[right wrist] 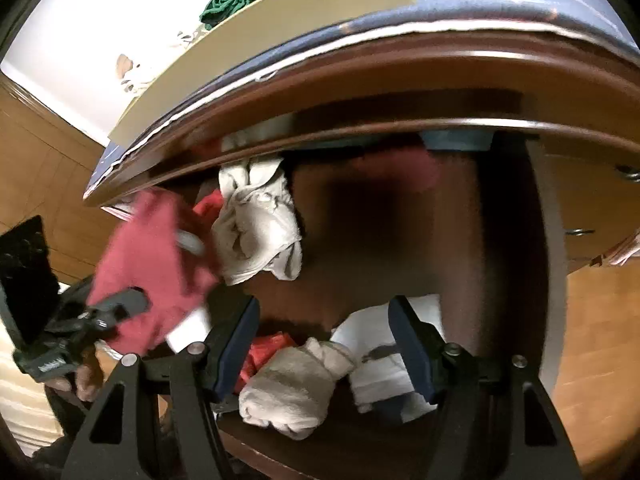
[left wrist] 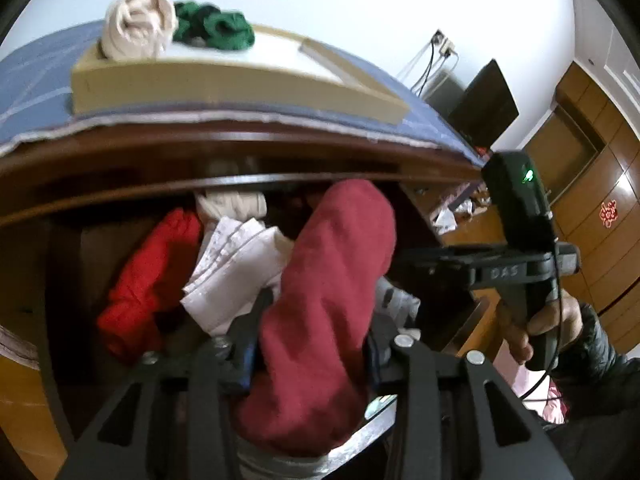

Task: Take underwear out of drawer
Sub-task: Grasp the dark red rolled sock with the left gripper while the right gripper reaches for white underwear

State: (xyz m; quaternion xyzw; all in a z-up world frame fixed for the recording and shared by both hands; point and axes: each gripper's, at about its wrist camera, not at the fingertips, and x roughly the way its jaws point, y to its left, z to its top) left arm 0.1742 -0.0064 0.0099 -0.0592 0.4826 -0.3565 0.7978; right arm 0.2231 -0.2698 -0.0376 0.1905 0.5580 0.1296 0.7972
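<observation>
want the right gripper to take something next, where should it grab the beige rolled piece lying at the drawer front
Pinch the beige roll across its narrower upper end, coming from above; the open right gripper already straddles it. It lies loose in the drawer.

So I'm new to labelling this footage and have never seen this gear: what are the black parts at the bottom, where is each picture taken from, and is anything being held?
No robot here: a person holds a two-finger gripper in each hand, each with a fisheye camera looking along its fingers. The black parts are those fingers.

The left camera shows the left gripper shut on a dark red garment above the open drawer. The right camera shows the right gripper open, holding nothing, over a beige bundle and white folded cloth in the drawer.

On the dresser top sits a tan tray with a cream garment and a green garment.
</observation>
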